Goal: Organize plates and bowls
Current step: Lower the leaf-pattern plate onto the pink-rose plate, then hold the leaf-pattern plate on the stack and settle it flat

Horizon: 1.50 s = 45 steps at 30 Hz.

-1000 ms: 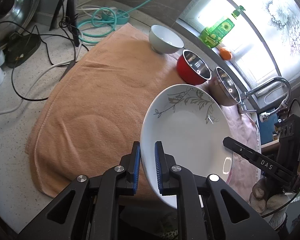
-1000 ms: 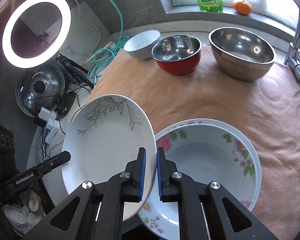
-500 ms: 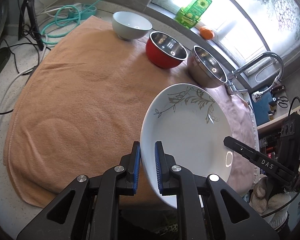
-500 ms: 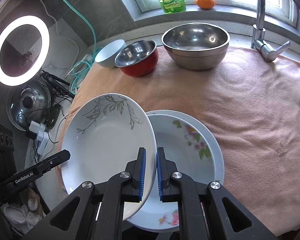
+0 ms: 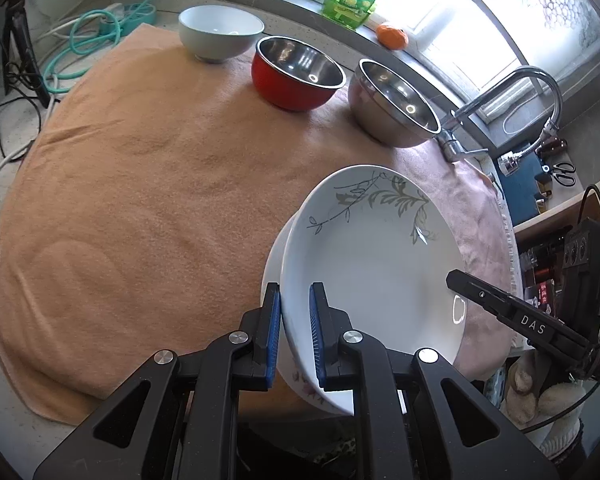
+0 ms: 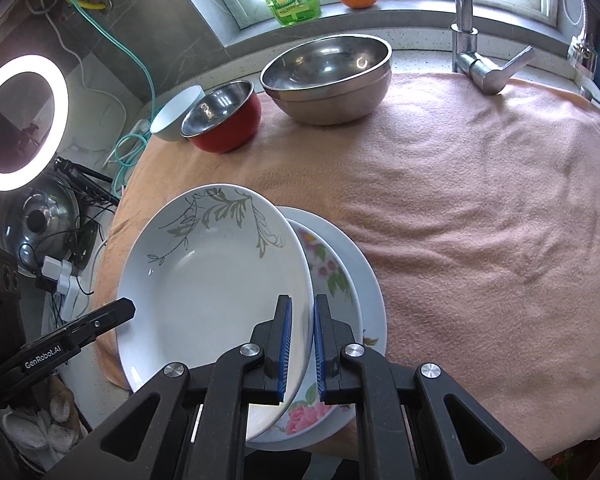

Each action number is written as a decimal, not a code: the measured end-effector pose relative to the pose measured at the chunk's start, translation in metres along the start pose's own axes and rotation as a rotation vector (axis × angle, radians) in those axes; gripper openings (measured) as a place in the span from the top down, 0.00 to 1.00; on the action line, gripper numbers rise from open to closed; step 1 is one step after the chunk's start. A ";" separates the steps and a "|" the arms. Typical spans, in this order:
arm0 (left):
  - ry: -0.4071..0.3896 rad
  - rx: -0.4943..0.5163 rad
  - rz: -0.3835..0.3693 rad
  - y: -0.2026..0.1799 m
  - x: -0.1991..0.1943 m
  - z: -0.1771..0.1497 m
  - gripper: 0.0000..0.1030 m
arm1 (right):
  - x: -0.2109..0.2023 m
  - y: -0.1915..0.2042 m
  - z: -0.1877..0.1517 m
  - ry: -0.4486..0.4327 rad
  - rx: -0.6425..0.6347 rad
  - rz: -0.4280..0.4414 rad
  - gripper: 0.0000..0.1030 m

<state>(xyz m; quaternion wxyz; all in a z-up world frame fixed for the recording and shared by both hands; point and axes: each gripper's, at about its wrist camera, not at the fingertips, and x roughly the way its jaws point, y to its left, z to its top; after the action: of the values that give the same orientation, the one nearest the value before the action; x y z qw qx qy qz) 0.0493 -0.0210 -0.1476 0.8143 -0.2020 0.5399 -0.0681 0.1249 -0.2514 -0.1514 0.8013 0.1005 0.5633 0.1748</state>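
Both the left gripper [image 5: 294, 336] and the right gripper [image 6: 300, 346] are clamped on opposite rims of a white leaf-patterned plate [image 6: 216, 292], tilted over the rose-patterned plates [image 6: 328, 276] on the orange towel [image 6: 480, 220]. Toward twelve o'clock stand an empty red steel-lined bowl [image 6: 224, 120], steel bowl [image 6: 328, 80] and white bowl [image 6: 176, 114].

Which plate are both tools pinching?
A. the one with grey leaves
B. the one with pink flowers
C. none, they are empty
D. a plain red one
A: the left tool and the right tool are each shut on the rim of the grey-leaf plate, which is above the pink-flower plate.
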 end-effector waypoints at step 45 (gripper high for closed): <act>0.048 0.051 0.031 -0.011 0.021 -0.007 0.88 | 0.012 -0.012 -0.007 0.027 0.000 -0.075 0.88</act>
<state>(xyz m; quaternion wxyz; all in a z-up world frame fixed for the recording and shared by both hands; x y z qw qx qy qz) 0.0522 -0.0392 -0.1634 0.8071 -0.1708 0.5603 -0.0740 0.1243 -0.2579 -0.1687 0.7995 0.0767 0.5776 0.1459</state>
